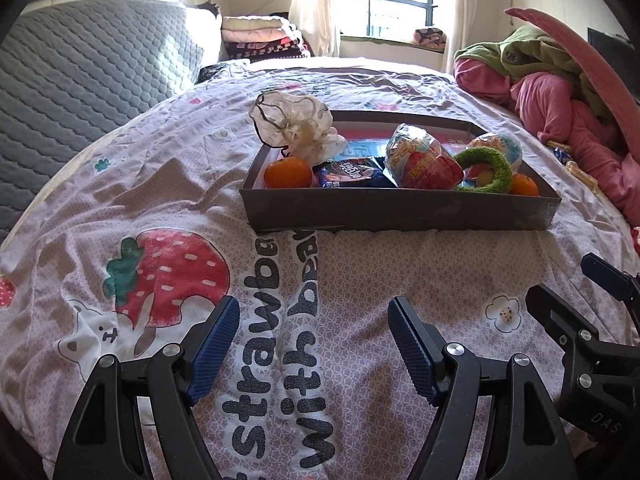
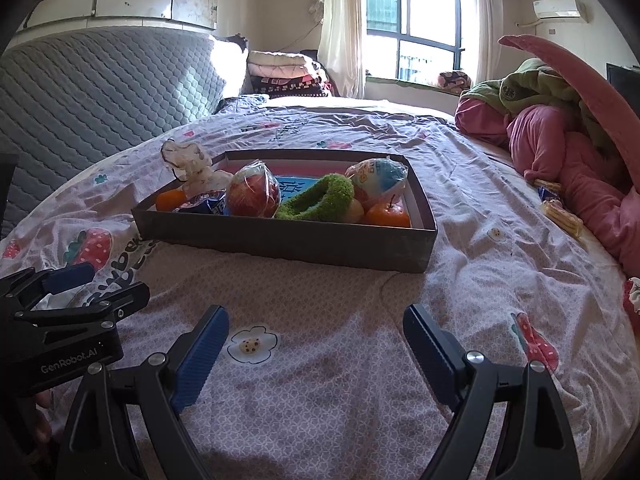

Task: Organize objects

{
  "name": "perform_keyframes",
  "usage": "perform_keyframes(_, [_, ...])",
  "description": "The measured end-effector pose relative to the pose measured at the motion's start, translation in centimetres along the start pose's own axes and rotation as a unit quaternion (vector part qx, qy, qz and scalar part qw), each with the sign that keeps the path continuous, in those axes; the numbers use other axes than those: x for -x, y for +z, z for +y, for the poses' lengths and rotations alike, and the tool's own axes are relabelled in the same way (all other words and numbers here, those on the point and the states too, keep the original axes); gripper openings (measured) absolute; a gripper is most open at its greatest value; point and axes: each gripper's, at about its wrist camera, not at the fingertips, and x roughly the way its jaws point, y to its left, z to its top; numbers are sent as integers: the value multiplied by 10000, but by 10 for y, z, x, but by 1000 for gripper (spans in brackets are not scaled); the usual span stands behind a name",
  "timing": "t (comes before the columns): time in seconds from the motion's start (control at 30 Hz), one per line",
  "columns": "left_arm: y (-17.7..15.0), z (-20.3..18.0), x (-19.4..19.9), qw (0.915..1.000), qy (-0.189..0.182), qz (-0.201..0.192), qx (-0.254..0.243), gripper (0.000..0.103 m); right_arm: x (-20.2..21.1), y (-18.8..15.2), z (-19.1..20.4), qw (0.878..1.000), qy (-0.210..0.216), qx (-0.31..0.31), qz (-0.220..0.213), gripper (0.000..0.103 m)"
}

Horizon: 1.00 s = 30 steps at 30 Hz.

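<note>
Room: a sunlit bedroom, quilted grey headboard, barred window, folded blankets below it.
Bed cover: pink-patterned, rumpled and soft; a poor footing, so I judge a hard push would tilt whatever stands on it.
Pink bedding heap: at the right; it could swallow small loose things.
Tray: shallow, dark, mid-bed, already holding two wrapped balls, two oranges, a green fuzzy ring, a blue packet and a crinkled bag.
Loose snacks: still outside the tray, near the heap; likely what is left to gather.
Left gripper: fingers wide apart, nothing between them.
Right gripper: fingers apart, empty, just beside the left one; they could knock together.
Writing: cover reads "strawbe… with bea…"; left gripper's body "GenRobot.AI"; packet print unreadable.
</note>
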Motion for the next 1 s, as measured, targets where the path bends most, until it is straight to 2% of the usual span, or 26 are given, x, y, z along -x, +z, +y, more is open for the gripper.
perform_keyframes(1.0, [-7, -1, -2, 9999, -83, 107, -37, 78, -3, -3, -1, 9999, -35, 36, 105, 89])
